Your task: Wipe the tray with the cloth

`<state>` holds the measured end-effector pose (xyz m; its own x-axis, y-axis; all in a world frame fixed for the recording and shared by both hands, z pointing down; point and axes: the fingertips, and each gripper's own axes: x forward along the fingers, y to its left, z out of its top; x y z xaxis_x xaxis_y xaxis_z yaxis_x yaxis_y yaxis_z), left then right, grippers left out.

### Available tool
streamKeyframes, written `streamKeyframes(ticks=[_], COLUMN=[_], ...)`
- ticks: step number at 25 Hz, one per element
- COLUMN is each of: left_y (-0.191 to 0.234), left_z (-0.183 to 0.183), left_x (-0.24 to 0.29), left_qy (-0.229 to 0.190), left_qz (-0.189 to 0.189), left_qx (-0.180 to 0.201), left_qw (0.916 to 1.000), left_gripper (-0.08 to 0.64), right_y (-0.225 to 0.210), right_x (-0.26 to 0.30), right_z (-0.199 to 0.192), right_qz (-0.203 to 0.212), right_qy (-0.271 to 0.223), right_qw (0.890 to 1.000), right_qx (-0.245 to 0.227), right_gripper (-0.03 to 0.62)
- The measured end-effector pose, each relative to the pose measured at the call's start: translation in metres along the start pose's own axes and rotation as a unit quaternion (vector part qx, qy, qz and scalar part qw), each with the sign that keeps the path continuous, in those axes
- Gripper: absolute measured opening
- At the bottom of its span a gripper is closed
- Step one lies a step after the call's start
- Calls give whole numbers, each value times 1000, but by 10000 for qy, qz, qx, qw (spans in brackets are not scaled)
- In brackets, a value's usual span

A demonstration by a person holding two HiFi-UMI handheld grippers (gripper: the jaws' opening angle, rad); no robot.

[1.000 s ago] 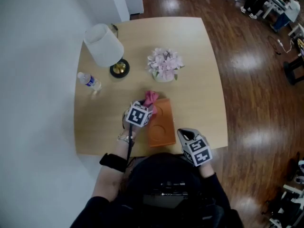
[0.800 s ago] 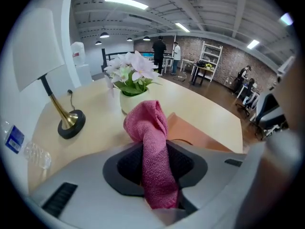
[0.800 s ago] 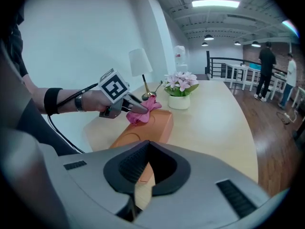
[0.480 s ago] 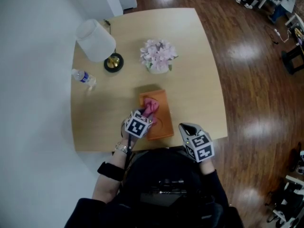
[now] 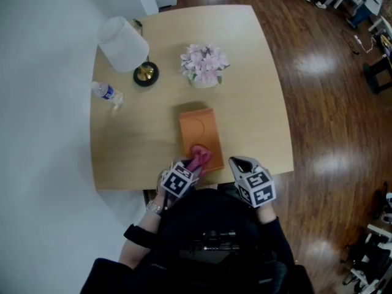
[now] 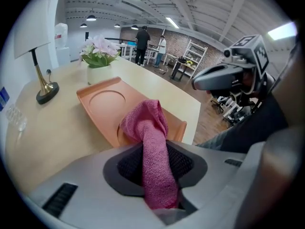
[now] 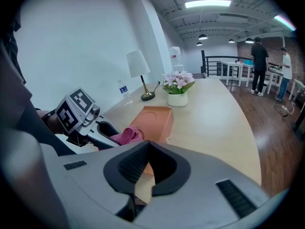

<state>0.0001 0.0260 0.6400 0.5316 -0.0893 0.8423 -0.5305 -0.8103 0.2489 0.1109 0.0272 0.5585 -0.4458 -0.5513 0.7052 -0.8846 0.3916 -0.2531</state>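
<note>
Cloth [image 6: 145, 123] fills the left tongs [image 6: 155, 156]: a pink terry strip runs up between the two dark pads, which stand partly closed and pinch it from both sides. Its bunched free end hangs past the tips and lies on the near end of the orange tray [image 5: 197, 127], by the nearer of the tray's two round recesses. The tray lies lengthwise on the bench [image 5: 257, 103], close to the front edge.

The right tongs [image 7: 145, 168] stand a little apart with nothing between the pads; only bench and a corner of the tray show through the narrow gap. They hover over the front edge of the bench, just beside the tray's near right corner, clear of it.

Each marker cube carries black-and-white square patterns. A water bottle [image 5: 105, 92] near the lamp [image 5: 124, 43] wears a blue label, its print too small to read.
</note>
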Motion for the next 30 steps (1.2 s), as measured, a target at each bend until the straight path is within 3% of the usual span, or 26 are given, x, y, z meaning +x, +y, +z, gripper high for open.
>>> streamKeyframes(ticks=[5,9,16,20,30], left_y=[2,3,77,112,107], left_z=[-3,9,101,142,137], left_x=[2,-4,-3,12,43], left_qy=[94,-98,-603,-658,-433], left_qz=[34,-4,604,742,542], left_qx=[102,33,233,209,120], left_qw=[9999,9999,9961,9948,9975], left_gripper=[133,133,133,133,133], right_y=[-3,-3,-11,-22,-35], right_x=[-2,-4,-16,-24,-26], right_z=[-1,-1,-2,-5,-4], right_qz=[-49,-44,-125,-235,-299], right_qy=[-57,-91,-147,-221,-314], right_qw=[10000,9999,9998,9994,9987], right_qx=[-24,-26,-17,93,285], right_gripper=[6,6,6,6,6])
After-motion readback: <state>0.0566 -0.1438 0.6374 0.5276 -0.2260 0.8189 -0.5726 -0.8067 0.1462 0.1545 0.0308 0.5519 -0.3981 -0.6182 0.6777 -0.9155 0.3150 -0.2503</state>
